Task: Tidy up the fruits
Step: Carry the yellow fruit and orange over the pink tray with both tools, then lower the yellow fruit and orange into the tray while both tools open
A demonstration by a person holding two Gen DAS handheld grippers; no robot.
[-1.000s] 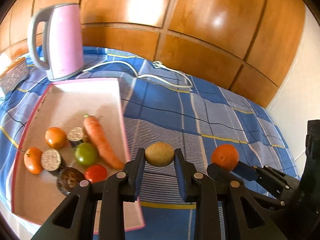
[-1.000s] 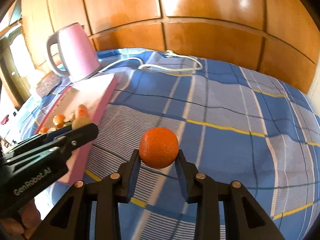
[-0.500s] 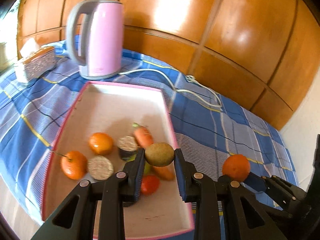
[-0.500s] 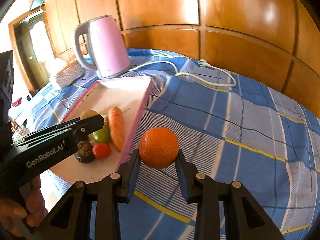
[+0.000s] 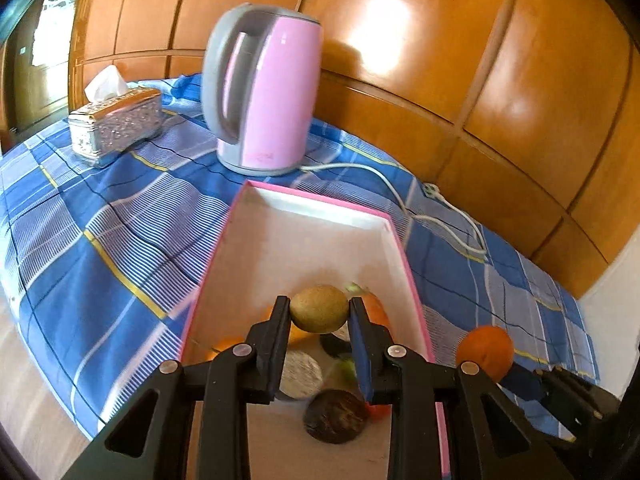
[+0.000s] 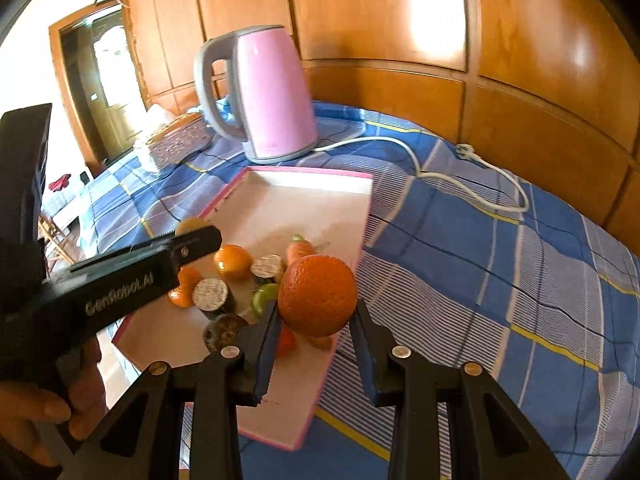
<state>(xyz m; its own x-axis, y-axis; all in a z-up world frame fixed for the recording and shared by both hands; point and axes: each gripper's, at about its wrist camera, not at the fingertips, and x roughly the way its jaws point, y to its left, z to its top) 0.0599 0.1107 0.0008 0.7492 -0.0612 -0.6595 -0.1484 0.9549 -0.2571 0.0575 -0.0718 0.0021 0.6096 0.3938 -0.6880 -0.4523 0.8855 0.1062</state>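
The left gripper [image 5: 319, 314] is clamped on a brownish-green kiwi [image 5: 319, 308], its two pads pressing the fruit's sides, and it hangs above the near half of the pink-rimmed tray [image 5: 316, 200]. The right gripper [image 6: 316, 316] is clamped on an orange [image 6: 317, 295], held above the tray's near right edge. In the left wrist view that same orange [image 5: 485, 353] shows at the right, over the blue checked cloth [image 5: 120, 232] just beside the tray.

From the right wrist view the left gripper's black body [image 6: 120, 276] crosses the left side, and white lettering on it reads "GenRobot.AI", slightly blurred; a hand [image 6: 48, 404] grips it from below. The pink kettle [image 5: 264, 92] carries a small darker mark low on its body, too blurred to read.

Inside the tray, all in its near half, lie a carrot [image 6: 302, 249], a mandarin [image 6: 233, 261], a second mandarin [image 6: 184, 292] partly behind the left gripper, two cut dark-skinned halves with pale faces [image 6: 212, 294], a green round fruit [image 6: 264, 296], a dark brown round fruit [image 6: 224, 330] and something red [image 6: 286, 340] mostly hidden behind the right gripper's finger. The tray's far half is bare white.

The kettle stands on the cloth just past the tray's far edge, its white cord [image 6: 440, 172] trailing off to the right across the cloth. A silver embossed tissue box [image 5: 116, 124] sits toward the cloth's far left corner
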